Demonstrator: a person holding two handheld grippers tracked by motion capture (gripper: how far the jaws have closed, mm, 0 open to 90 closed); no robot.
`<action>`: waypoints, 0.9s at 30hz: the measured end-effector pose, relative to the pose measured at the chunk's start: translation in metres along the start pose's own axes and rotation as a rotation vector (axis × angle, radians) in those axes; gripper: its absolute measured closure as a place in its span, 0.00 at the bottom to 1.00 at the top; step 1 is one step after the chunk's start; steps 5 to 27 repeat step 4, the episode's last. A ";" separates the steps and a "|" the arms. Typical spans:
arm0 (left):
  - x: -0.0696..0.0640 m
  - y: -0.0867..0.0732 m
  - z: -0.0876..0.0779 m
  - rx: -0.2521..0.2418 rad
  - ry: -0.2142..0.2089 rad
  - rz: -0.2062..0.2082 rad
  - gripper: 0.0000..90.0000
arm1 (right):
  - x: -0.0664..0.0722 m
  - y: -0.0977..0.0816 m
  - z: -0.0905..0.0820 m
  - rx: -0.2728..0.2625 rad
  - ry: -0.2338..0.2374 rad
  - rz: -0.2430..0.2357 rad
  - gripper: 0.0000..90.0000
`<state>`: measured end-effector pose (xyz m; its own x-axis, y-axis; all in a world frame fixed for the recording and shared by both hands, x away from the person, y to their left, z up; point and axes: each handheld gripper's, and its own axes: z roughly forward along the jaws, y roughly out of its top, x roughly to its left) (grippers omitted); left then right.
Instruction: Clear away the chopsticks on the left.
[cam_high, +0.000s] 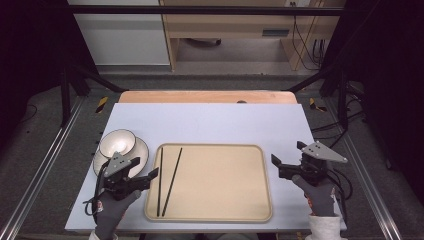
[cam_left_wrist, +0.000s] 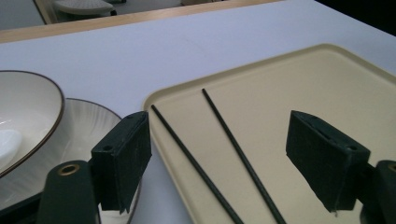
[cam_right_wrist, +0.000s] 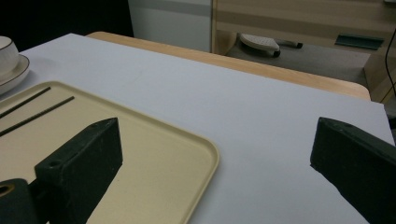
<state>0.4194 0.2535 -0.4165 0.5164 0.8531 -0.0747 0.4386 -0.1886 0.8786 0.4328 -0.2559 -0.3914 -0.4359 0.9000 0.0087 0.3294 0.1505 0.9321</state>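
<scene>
A beige tray (cam_high: 220, 185) lies in the middle of the pale table. Two black chopsticks (cam_high: 160, 180) (cam_high: 173, 179) rest side by side on its left part. My left gripper (cam_high: 146, 166) hovers at the tray's left edge, open, with nothing between the jaws. In the left gripper view the chopsticks (cam_left_wrist: 196, 163) (cam_left_wrist: 238, 154) lie on the tray (cam_left_wrist: 327, 84) below and ahead of the gripper (cam_left_wrist: 219, 123). My right gripper (cam_high: 288, 152) sits just right of the tray, open and empty. In the right gripper view the gripper (cam_right_wrist: 217, 128) looks over the tray's corner (cam_right_wrist: 154, 140).
A white bowl (cam_high: 117, 142) stands on a white plate (cam_high: 142, 152) at the table's left, close behind the left gripper; the bowl (cam_left_wrist: 28, 107) and the plate (cam_left_wrist: 84, 126) are near the left jaw. A wooden strip (cam_high: 207, 96) borders the table's far edge.
</scene>
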 end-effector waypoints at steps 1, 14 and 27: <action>0.002 -0.001 -0.001 -0.001 -0.001 -0.005 0.24 | -0.001 -0.001 0.001 0.002 -0.004 0.000 0.03; 0.008 -0.003 -0.005 -0.015 -0.004 -0.019 0.23 | -0.002 -0.003 0.002 0.010 -0.003 0.003 0.03; 0.008 -0.003 -0.005 -0.015 -0.004 -0.019 0.23 | -0.002 -0.003 0.002 0.010 -0.003 0.003 0.03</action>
